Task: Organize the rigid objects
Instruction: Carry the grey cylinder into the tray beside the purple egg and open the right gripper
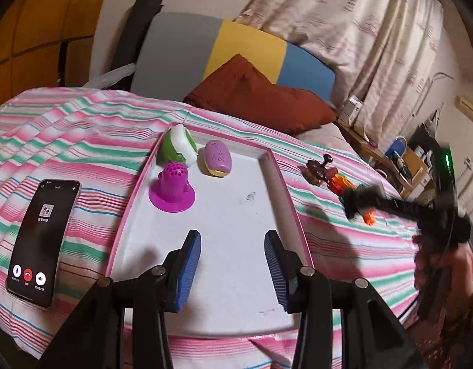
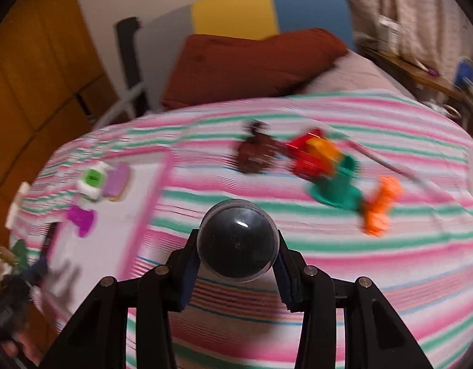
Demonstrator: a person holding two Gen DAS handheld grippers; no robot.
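The left gripper (image 1: 233, 264) hangs over the near end of a shallow white tray with a pink rim (image 1: 285, 184), its blue ribbed pads (image 1: 188, 269) spread wide with nothing between them. The tray lies on a bed covered by a pink, green and white striped sheet (image 1: 82, 141). Just off the tray's left edge a black smartphone (image 1: 44, 243) lies face up on the sheet with a call screen lit.

The right gripper (image 2: 238, 264) is clenched on a dark, glossy dome-shaped object (image 2: 238, 243), held above the sheet to the right of the tray.

In the tray's far left corner sit three items close together: a magenta perforated plastic piece with a flared base (image 1: 172, 187) nearest, then a lilac oval case with a yellow underside (image 1: 216, 158) to its right, and a green-and-white rounded plastic object (image 1: 178, 147) against the far rim.

On the sheet right of the tray, well apart from it, lie a dark brown plastic clip (image 2: 255, 150), a red and orange plastic piece (image 2: 313, 153), a teal flared plastic piece (image 2: 338, 187) and an orange plastic piece (image 2: 381, 206); the right wrist view is blurred, so their shapes are unclear.

At the head of the bed rests a rust-brown pillow (image 1: 261, 95) against a grey, yellow and blue headboard (image 1: 245, 49).
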